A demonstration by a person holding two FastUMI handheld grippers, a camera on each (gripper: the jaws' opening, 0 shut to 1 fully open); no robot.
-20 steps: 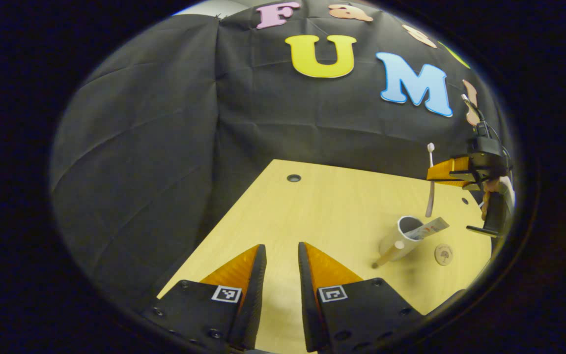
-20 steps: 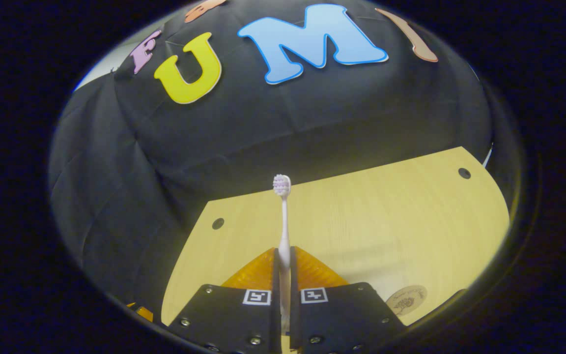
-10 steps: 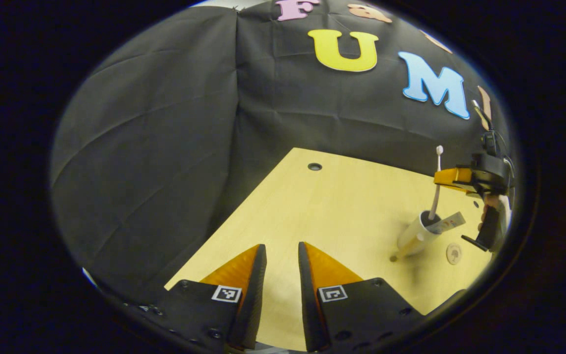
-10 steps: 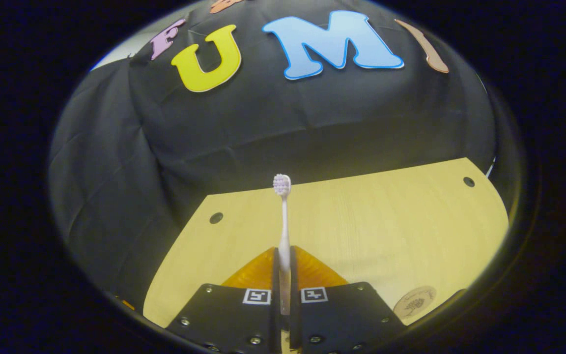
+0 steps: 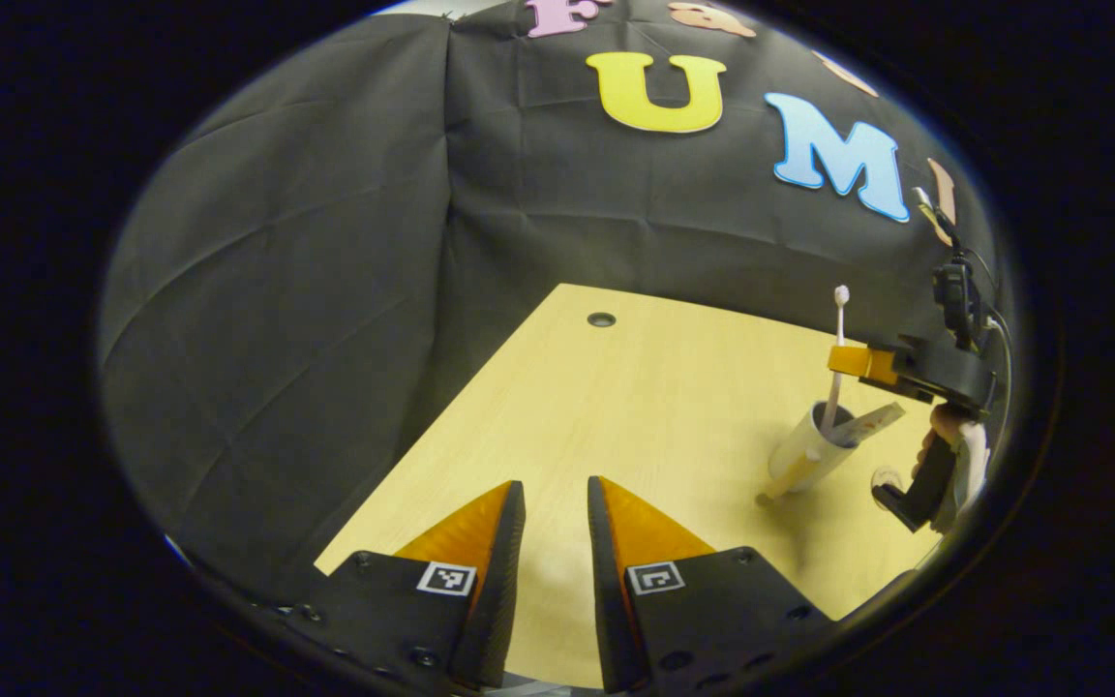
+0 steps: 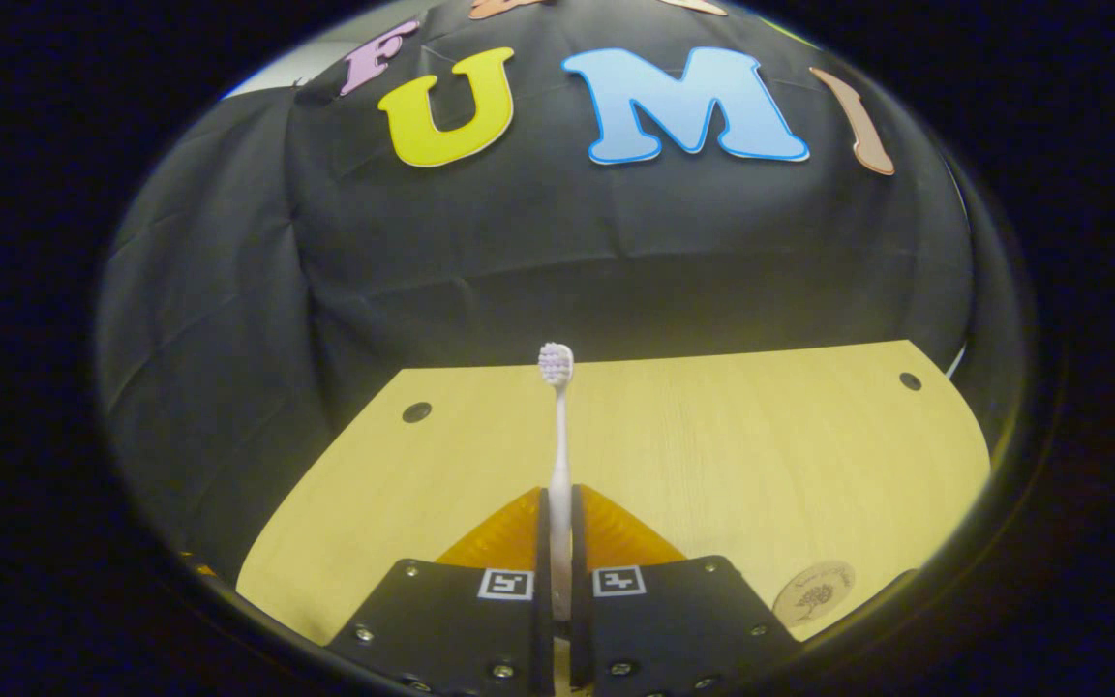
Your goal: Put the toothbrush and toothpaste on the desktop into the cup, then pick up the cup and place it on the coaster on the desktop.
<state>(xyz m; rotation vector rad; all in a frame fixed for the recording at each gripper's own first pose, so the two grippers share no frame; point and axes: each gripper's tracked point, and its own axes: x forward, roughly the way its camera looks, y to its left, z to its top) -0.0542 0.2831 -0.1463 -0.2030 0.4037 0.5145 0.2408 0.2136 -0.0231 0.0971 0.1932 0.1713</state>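
Note:
In the left gripper view a white cup [image 5: 802, 452] with a tan handle stands on the desk at the right. The toothpaste tube [image 5: 872, 420] leans out of its mouth. My right gripper [image 5: 853, 362] hovers just above the cup, shut on the upright toothbrush [image 5: 838, 334], whose lower end dips into the cup. In the right gripper view the toothbrush [image 6: 557, 436] stands between the right gripper [image 6: 557, 503] fingers, head up. The round coaster [image 6: 814, 592] lies at the lower right, and it peeks out beside the cup as the coaster [image 5: 884, 475]. My left gripper [image 5: 555, 508] is open over the near desk, holding nothing.
The pale wooden desk [image 5: 654, 407] has small round holes [image 5: 601, 319] near its far corners, also seen as holes [image 6: 416, 412] in the right gripper view. A hand [image 5: 954, 450] grips the right gripper's handle next to the coaster. Black cloth walls the desk at the back and left.
The right gripper has come down with the toothbrush, so its lower end went from above the cup's rim into the cup. The left gripper has only shifted slightly and stays open.

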